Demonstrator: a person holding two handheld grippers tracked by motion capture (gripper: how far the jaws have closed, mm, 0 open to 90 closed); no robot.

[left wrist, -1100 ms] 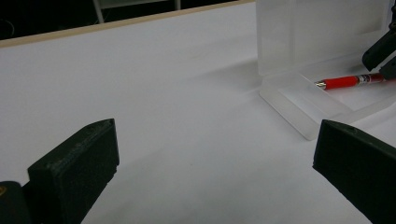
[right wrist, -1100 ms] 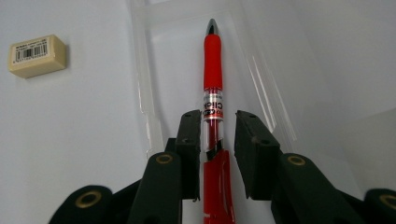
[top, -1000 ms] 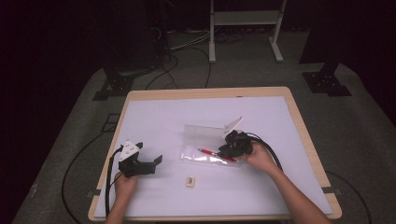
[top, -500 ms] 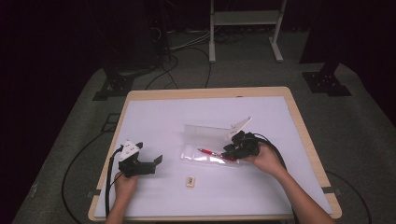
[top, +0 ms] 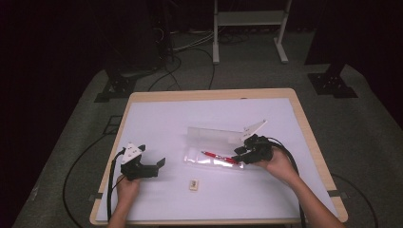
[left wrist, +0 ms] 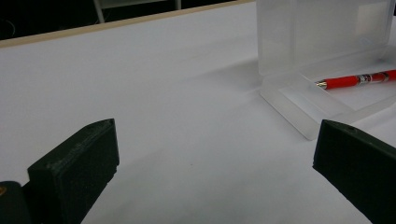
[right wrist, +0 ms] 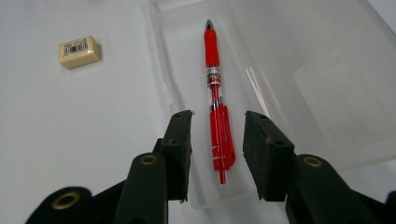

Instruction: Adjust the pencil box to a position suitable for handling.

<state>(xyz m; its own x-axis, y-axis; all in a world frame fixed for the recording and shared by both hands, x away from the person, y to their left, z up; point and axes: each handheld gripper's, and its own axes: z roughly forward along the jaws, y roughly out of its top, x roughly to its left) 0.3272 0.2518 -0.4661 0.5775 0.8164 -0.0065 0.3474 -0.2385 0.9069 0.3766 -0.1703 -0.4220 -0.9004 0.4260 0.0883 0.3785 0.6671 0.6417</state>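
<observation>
Red pen (top: 217, 157) lies in the clear case (top: 214, 160) mid-table, long axis left-right, nearest the right gripper (top: 241, 153). Left gripper (left wrist: 210, 163): jaws spread wide, pen far right. Right gripper (right wrist: 215, 154): jaws have just been opening, straddling the pen's near end without pressing.

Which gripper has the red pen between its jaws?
The right gripper: the red pen lies between its open jaws, untouched. The left gripper points at bare table.

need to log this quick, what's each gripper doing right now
Left gripper: open, nothing between its jaws.
Right gripper: open, jaws just opening, either side of the red pen lying in the clear case, not gripping it.
</observation>
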